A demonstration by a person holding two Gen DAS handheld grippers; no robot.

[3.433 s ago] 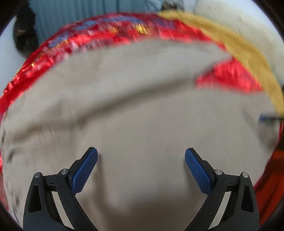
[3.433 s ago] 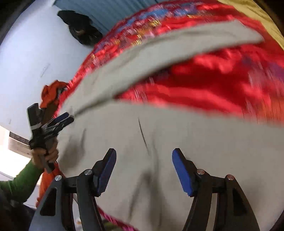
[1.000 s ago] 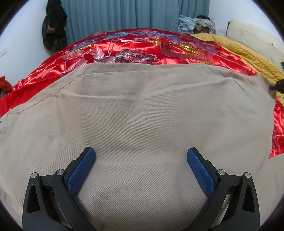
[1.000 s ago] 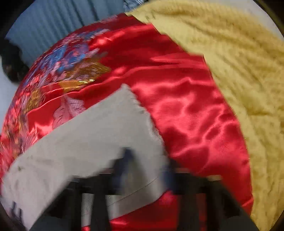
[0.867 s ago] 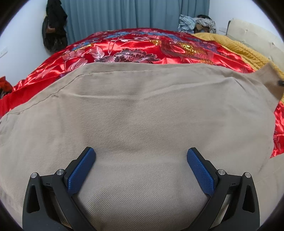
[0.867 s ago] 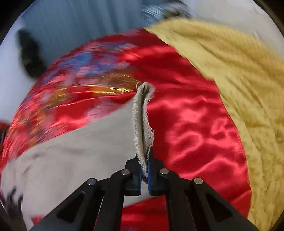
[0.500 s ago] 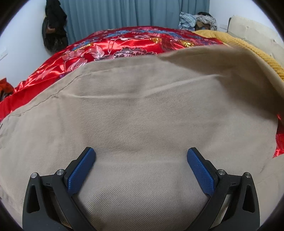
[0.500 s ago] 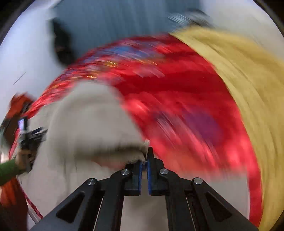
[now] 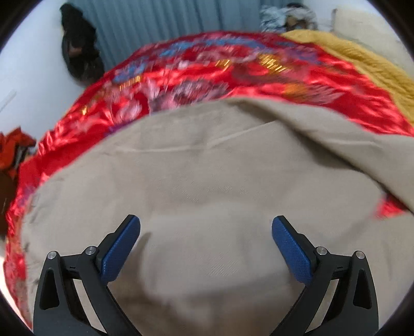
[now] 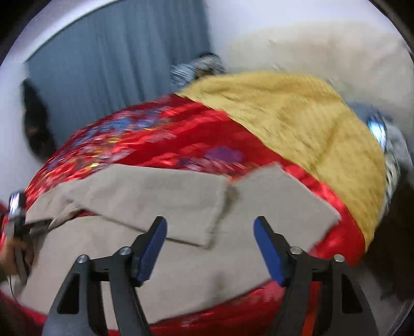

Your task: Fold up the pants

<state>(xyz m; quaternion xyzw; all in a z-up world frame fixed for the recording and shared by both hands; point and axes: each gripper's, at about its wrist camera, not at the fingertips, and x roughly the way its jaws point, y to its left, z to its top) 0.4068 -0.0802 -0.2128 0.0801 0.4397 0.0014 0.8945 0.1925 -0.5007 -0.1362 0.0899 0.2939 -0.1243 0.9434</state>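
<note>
Beige pants [image 9: 207, 181] lie on a red satin bedspread [image 9: 207, 75]. In the right wrist view the pants [image 10: 160, 258] show one leg folded back over the rest, its cuff end [image 10: 207, 206] lying near the middle, and the other leg end [image 10: 284, 204] flat to the right. My left gripper [image 9: 205, 243] is open and empty just above the fabric. My right gripper [image 10: 210, 245] is open and empty above the folded leg. The left gripper also shows in the right wrist view [image 10: 18, 232] at the far left edge, in the person's hand.
A mustard knit blanket [image 10: 297, 124] covers the bed's right side. Blue curtains [image 9: 168, 23] hang behind the bed. Dark clothes [image 9: 80, 56] hang on the left wall. A pile of clothes [image 9: 287, 13] sits at the head of the bed.
My right gripper carried the leg cuff back over the pants, let it go and opened. The left gripper stayed open and shifted slightly.
</note>
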